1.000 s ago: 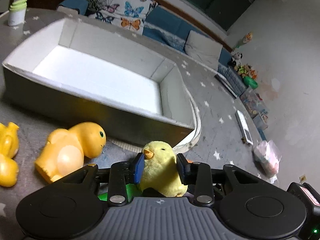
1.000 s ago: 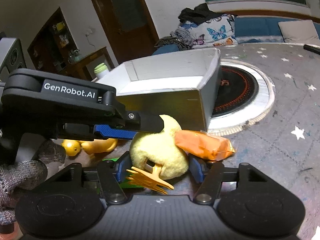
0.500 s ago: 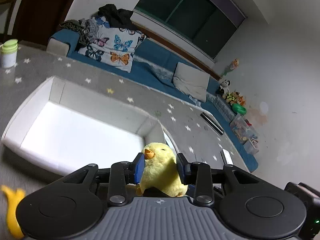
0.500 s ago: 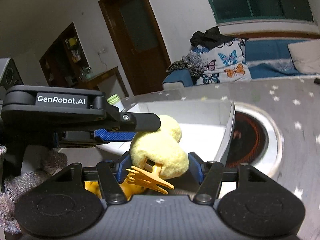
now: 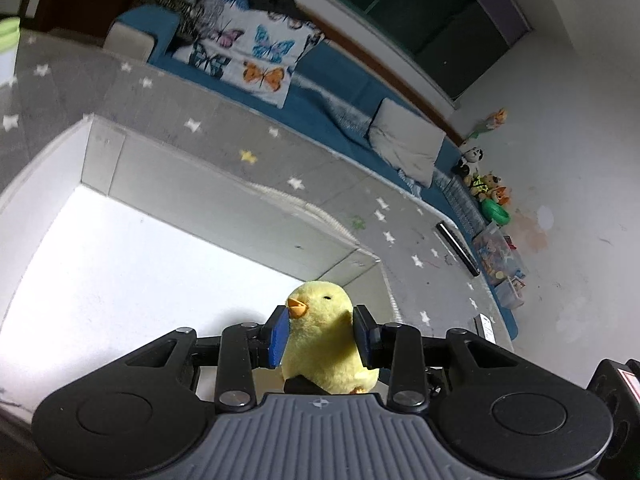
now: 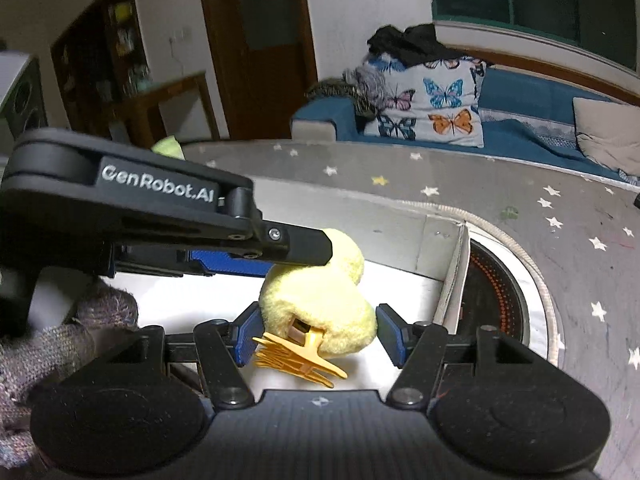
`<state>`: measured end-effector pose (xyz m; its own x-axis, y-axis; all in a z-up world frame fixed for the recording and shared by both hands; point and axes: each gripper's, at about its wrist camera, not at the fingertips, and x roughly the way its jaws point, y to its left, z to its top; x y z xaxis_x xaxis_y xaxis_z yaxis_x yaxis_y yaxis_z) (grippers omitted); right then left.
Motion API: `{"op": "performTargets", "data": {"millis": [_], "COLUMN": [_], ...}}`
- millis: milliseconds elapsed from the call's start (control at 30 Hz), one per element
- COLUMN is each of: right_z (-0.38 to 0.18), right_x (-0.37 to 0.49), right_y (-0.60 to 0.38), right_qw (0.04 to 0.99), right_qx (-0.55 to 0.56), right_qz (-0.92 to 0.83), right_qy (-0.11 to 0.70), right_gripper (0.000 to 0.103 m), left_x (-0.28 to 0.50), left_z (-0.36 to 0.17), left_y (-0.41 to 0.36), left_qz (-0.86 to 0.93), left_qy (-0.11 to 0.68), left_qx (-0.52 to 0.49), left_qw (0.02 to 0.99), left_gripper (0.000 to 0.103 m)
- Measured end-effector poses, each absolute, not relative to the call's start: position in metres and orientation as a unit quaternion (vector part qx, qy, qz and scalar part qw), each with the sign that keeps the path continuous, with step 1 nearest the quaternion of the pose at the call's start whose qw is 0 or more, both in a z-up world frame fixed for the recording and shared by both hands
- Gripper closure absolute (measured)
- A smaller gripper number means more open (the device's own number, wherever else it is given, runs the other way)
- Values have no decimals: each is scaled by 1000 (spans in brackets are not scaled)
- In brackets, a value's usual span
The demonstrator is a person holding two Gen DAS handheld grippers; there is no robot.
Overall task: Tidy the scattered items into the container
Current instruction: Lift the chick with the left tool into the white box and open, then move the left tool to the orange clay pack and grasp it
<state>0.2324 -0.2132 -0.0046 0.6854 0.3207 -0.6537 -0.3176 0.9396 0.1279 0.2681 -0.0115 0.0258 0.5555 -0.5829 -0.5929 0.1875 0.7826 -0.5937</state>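
The left gripper [image 5: 320, 336] pinches the fluffy yellow plush chick [image 5: 324, 344] by its flanks, blue pads pressed into the fur either side, beak up, so the soft body hangs secure above the white floor of the open grey-walled rectangular container [image 5: 224, 204]. Judged from the height and the bright floor beneath, the toy is held over the container for a drop, not yet resting on it.

In the right wrist view the right gripper [image 6: 318, 334] stands spread, its pads flanking the chick's rump without clearly touching; the orange plastic feet [image 6: 298, 358] dangle toward 6 o'clock. It seems placed to steady or merely to follow. The left gripper's black arm comes in from 9 o'clock, with a knitted-gloved hand [image 6: 60, 344] below it.

At 3 o'clock of the container, a round dark burner with a pale braided rim [image 6: 500, 292] sits in the star-printed grey table [image 6: 520, 196]. The container's near wall and the right gripper itself crowd the release; nothing else shows inside.
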Motion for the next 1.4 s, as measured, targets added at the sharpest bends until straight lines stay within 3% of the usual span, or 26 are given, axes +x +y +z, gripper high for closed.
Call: {"op": "performTargets", "data": {"millis": [333, 667, 1167, 1400], "right_z": [-23, -22, 21, 13], "right_x": [248, 246, 165, 113], "right_y": [-185, -179, -212, -227], "right_qw": [901, 898, 943, 950], "right_qx": [-67, -65, -25, -15], "right_qz": [161, 159, 158, 151], "right_qy": [398, 405, 291, 274], "right_gripper": [42, 42, 40, 39], "left_x": [285, 277, 200, 152], "left_z": [2, 6, 52, 57], "left_y": [-6, -1, 0, -8], "left_qz": [-220, -218, -231, -229], "left_qy": [446, 437, 359, 335], "left_qx": [-250, -249, -212, -177], "left_qw": [831, 836, 879, 897], "left_gripper": [66, 66, 66, 66]}}
